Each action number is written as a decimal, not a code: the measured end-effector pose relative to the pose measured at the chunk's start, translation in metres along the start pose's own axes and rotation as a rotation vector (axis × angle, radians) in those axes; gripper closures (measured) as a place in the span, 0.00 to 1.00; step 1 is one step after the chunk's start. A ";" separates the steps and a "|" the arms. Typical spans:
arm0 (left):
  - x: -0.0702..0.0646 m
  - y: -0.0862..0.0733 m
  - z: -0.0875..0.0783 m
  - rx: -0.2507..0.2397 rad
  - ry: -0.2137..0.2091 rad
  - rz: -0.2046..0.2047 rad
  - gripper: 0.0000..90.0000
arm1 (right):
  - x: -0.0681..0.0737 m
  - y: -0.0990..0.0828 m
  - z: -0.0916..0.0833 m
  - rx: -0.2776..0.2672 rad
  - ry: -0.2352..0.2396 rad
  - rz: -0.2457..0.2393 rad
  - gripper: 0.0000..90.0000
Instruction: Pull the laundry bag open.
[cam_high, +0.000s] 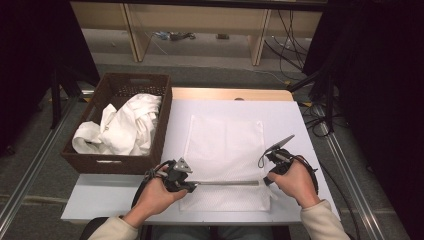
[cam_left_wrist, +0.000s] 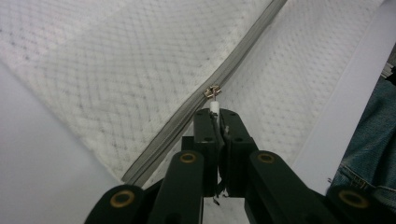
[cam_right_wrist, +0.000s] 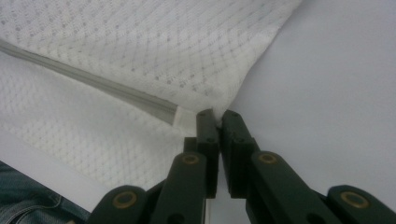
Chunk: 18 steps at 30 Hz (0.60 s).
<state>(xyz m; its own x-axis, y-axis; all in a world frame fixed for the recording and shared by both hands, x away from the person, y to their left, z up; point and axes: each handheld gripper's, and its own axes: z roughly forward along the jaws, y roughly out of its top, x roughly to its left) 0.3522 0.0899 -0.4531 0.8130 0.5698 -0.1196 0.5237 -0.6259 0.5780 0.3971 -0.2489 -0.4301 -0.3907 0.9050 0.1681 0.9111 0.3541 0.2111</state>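
A white mesh laundry bag (cam_high: 225, 155) lies flat on the white table top (cam_high: 300, 125), with a grey zipper (cam_high: 227, 183) running across its near part. My left gripper (cam_high: 192, 186) sits at the zipper's left end, shut on the small white zipper pull (cam_left_wrist: 214, 105), whose metal slider (cam_left_wrist: 213, 91) shows just past the jaw tips. My right gripper (cam_high: 266, 181) is at the zipper's right end, shut on the bag's right edge (cam_right_wrist: 215, 114) beside the zipper's end (cam_right_wrist: 170, 112). Both hands rest low on the table.
A dark brown wicker basket (cam_high: 162, 130) stands at the table's left, holding crumpled white cloth (cam_high: 122, 127). The table's near edge lies just behind my hands, with the person's jeans (cam_left_wrist: 373, 135) below it. Shelving legs and cables lie on the floor beyond.
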 end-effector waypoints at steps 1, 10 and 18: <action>0.002 -0.001 -0.001 0.012 0.002 0.009 0.95 | 0.002 0.000 -0.002 0.017 0.004 0.025 0.97; 0.005 -0.009 -0.004 0.010 0.016 -0.028 0.95 | 0.000 0.000 0.001 0.032 -0.001 0.048 0.97; 0.012 -0.019 -0.010 0.016 0.054 -0.064 0.95 | -0.011 0.001 0.004 0.042 -0.015 0.017 0.97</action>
<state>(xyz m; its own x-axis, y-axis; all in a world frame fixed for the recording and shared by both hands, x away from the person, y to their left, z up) 0.3496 0.1139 -0.4570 0.7632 0.6364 -0.1116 0.5782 -0.5955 0.5578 0.4022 -0.2573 -0.4355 -0.3738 0.9142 0.1563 0.9222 0.3484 0.1675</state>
